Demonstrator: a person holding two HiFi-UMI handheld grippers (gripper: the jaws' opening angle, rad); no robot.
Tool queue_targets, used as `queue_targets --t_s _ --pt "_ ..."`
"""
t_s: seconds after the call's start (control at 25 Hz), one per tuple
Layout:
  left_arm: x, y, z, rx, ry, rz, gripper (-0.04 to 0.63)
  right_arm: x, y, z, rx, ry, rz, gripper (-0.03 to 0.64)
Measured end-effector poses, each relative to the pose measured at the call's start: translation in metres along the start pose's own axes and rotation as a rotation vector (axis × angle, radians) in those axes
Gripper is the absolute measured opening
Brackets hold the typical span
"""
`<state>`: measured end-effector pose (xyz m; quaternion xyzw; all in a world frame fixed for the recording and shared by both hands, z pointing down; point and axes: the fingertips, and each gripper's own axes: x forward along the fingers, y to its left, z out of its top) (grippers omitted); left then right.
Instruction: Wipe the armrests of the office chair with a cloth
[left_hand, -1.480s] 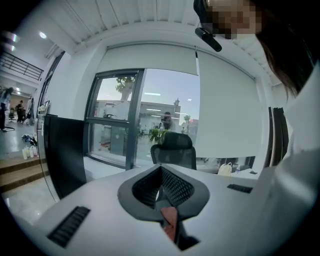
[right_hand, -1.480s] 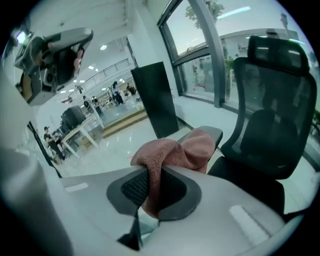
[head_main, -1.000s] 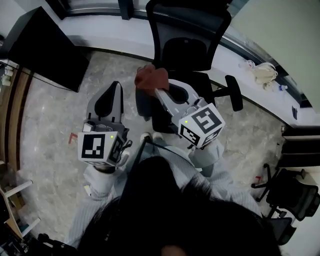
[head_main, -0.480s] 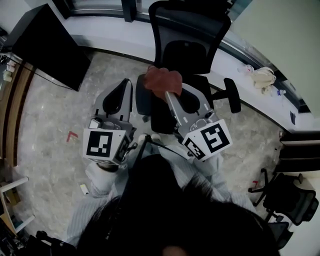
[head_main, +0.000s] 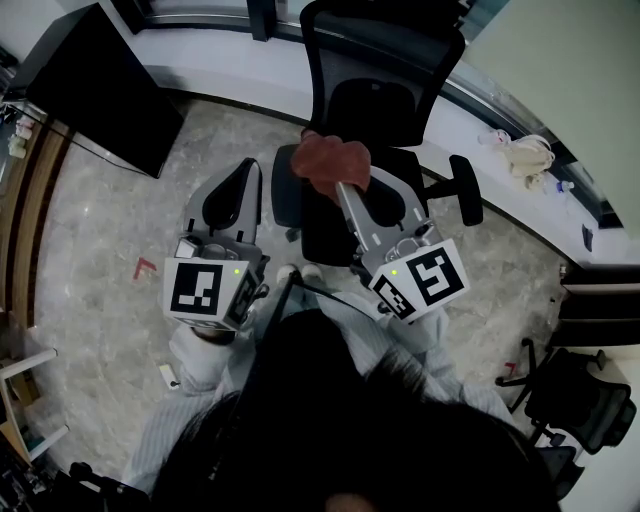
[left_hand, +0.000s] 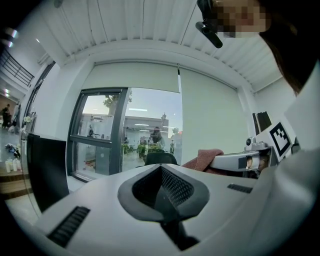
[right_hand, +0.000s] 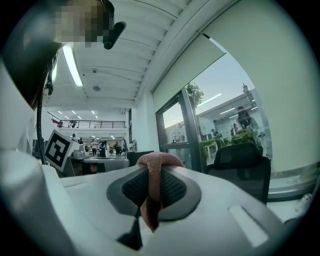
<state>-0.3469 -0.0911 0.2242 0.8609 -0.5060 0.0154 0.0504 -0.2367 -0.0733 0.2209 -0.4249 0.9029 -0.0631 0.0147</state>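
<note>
The black office chair (head_main: 385, 60) stands upper centre, 2 armrests (head_main: 466, 190) flanking its seat. The reddish-brown cloth (head_main: 330, 160) is bunched above the seat, nearer the frame-left armrest, pinched in the right gripper (head_main: 338, 182).

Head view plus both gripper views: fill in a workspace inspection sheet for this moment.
Surface: grey marbled floor.
Job's things: black office chair, one armrest in plain sight; reddish cloth held up in front of it.
Clutter: pale bundle behind the chair.
Grippers: right gripper shut on the cloth; left gripper shut, empty.
Cables: thin dark cable below the grippers.
Surroundings: dark panel at left, second chair at lower right.
</note>
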Motion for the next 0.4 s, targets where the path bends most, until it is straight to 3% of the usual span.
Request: queue_targets --t_s 0.4 --pt "-0.0036 0.0034 -0.0044 0.008 0.01 0.0 0.004 -0.0029 -0.0034 -0.0013 -0.014 0.005 -0.016 0.023"
